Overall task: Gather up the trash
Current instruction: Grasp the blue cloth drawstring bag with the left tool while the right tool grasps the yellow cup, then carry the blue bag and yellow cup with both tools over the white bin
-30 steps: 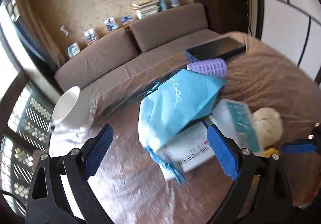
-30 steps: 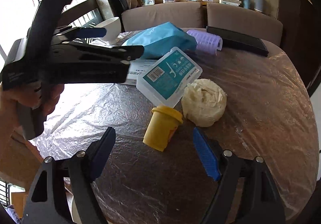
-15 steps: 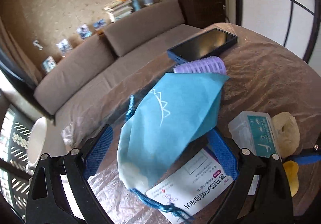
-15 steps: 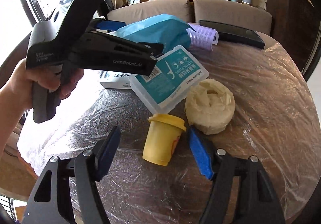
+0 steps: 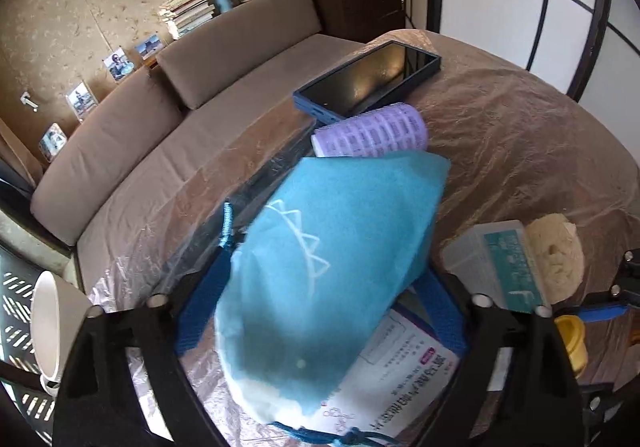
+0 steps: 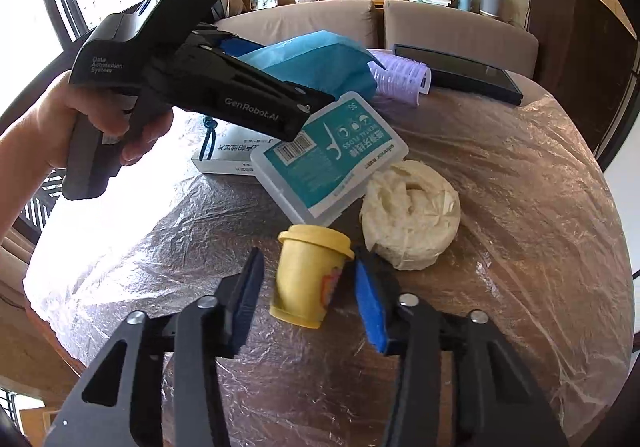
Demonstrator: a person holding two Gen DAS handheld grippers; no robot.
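Observation:
A light-blue drawstring bag [image 5: 332,247] lies on a white printed box [image 5: 400,379], between the pads of my left gripper [image 5: 320,307]. The jaws are closing and the pads sit at the bag's sides. I see no squeeze in the cloth. In the right wrist view a small yellow tub [image 6: 308,279] stands upright between the pads of my right gripper [image 6: 308,295]. Those jaws are closing too, and a thin gap shows at the left pad. A crumpled cream paper wad [image 6: 412,215] lies just behind the tub, beside a teal floss box [image 6: 332,163].
The round table [image 6: 520,247] is covered in crinkled plastic film. A purple hair roller [image 5: 372,135] and a dark tablet [image 5: 372,83] lie at the far side. A white cup [image 5: 44,327] stands at the left edge. A hand [image 6: 100,135] holds the left gripper; a brown sofa is behind.
My left gripper has come in over the blue bag, and its jaws have narrowed around it. My right gripper's jaws have narrowed around the yellow tub, staying in place.

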